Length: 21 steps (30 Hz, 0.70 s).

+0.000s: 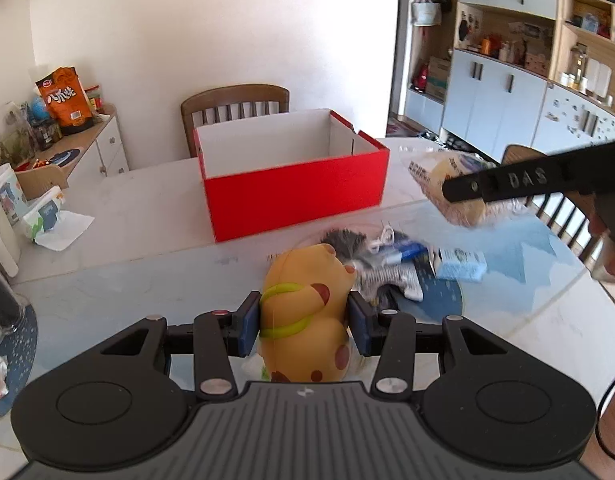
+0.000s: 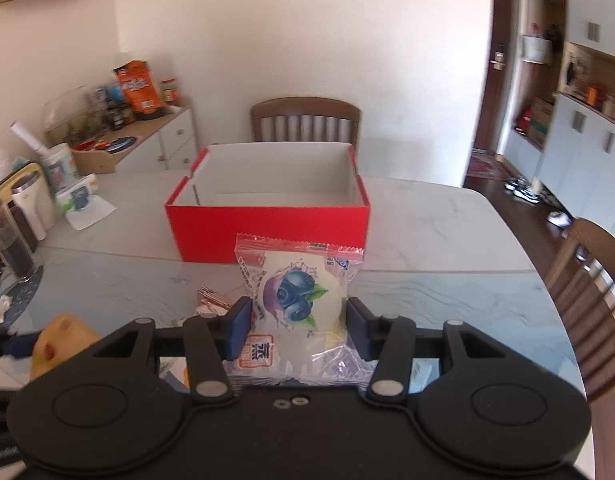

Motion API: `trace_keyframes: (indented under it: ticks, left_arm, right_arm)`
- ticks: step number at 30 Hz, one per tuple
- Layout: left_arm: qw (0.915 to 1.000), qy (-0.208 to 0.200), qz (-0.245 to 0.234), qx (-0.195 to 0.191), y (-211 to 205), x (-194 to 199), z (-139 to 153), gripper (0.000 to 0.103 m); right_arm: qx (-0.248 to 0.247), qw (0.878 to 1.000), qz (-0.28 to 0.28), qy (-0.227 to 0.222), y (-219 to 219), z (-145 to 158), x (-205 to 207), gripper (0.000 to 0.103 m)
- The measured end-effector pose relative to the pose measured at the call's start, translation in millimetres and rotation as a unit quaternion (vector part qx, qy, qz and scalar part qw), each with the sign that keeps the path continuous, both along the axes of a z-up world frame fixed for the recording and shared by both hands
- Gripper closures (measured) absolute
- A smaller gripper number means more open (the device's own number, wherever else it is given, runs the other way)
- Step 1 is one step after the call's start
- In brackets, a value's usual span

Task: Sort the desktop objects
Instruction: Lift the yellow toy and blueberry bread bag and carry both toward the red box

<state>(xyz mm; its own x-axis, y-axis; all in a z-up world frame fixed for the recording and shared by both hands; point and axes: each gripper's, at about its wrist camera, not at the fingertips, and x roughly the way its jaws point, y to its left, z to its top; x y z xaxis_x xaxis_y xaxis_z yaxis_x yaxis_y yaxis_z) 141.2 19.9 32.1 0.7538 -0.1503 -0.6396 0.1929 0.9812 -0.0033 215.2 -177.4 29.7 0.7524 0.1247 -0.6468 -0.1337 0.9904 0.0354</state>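
Both grippers loaded, above the table [image 2: 427, 216], facing the red box [image 2: 267, 232].

Left gripper [image 1: 305, 322]: fingers narrowed onto the yellow spotted plush toy [image 1: 303, 312], blue pads pressing its flanks; toy held upright, clear of the tabletop.

Right gripper [image 2: 299, 328]: fingers partly closed on the blueberry pastry packet [image 2: 295, 300], pads at the wrapper's two sides, sealed top edge uppermost.

Box sits mid-table toward the far edge, open, white interior apparently empty. Remaining clutter [image 1: 391, 260] (blue packet, cable, grey item) lies on the near part of the table, between box and grippers.

Step judged: carry to box. To do well: clear the near red wall before moving over the opening; release one item at a time, low inside, so the arms do not cross.

Pose: both grippers tilt downward and forward, right one just beside the left.
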Motion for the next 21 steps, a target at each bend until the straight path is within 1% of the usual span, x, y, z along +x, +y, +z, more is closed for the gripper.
trace_keyframes:
  ticks: [4,8,11,14,16,21]
  left_arm:
    - [0.9996,-0.002,0.028,0.001,-16,24,5,0.059]
    - [0.9984,0.001,0.056,0.001,-29,44,9,0.059]
    - [0.997,0.0,0.077,0.002,-35,58,16,0.059]
    - [0.9959,0.001,0.09,0.002,-37,70,24,0.059]
    - [0.9956,0.004,0.094,-0.002,-36,80,29,0.059]
    - [0.9965,0.006,0.082,0.012,-32,105,38,0.059]
  right_arm:
    - [0.001,0.999,0.04,0.001,-13,5,19,0.053]
    - [0.009,0.998,0.066,0.01,-28,8,36,0.053]
    - [0.016,0.996,0.085,0.019,-40,10,50,0.053]
    - [0.013,0.995,0.102,0.015,-49,16,60,0.053]
    - [0.014,0.994,0.111,0.01,-54,19,68,0.053]
    - [0.01,0.992,0.127,-0.001,-58,27,87,0.054]
